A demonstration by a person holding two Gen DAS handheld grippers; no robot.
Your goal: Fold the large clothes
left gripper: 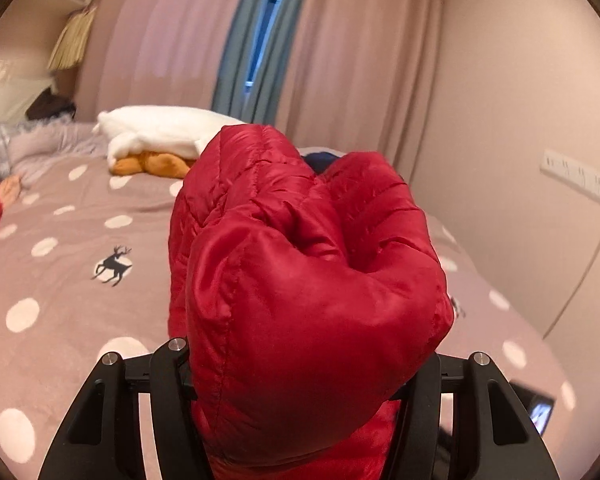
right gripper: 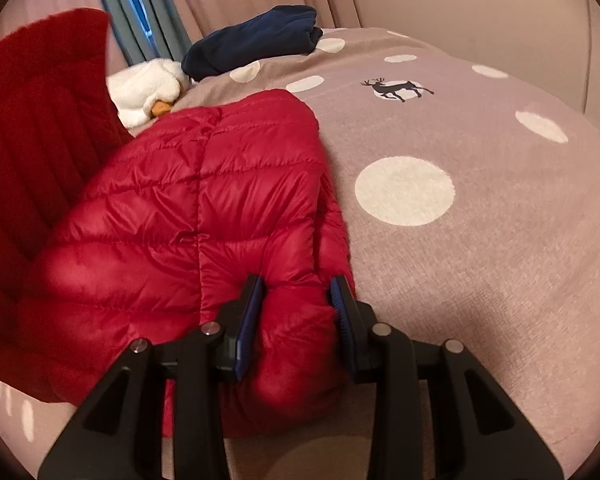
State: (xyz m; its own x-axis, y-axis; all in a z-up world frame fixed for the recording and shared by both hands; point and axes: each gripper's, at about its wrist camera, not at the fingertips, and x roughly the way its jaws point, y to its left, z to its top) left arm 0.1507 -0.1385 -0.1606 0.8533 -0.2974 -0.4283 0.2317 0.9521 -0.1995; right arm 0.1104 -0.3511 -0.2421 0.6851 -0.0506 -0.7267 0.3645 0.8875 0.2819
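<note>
Bedroom setup here: pink curtains, and a bed with a mauve polka-dot cover and little deer prints. A white plush sits up near the pillows, with a navy folded garment beside it.

The thing I'm folding is the red puffer jacket. Most of it lies on the bed to the left of my right claw, quilted side up, running away from me toward the plush. My right claw pinches a puffy edge of it between the 2 blue pads, jaws only partway closed because the padding is thick, low against the bed.

My left claw has a fat bunch of the same jacket clamped between its fingers, filling most of that view and lifted clear of the bed. In the right view that raised part shows as a red flap at the far left.

So the lifted end is on the left and the pinned end on the right. My guess: the left side needs to travel across over the part lying flat, with the right holding as anchor.
</note>
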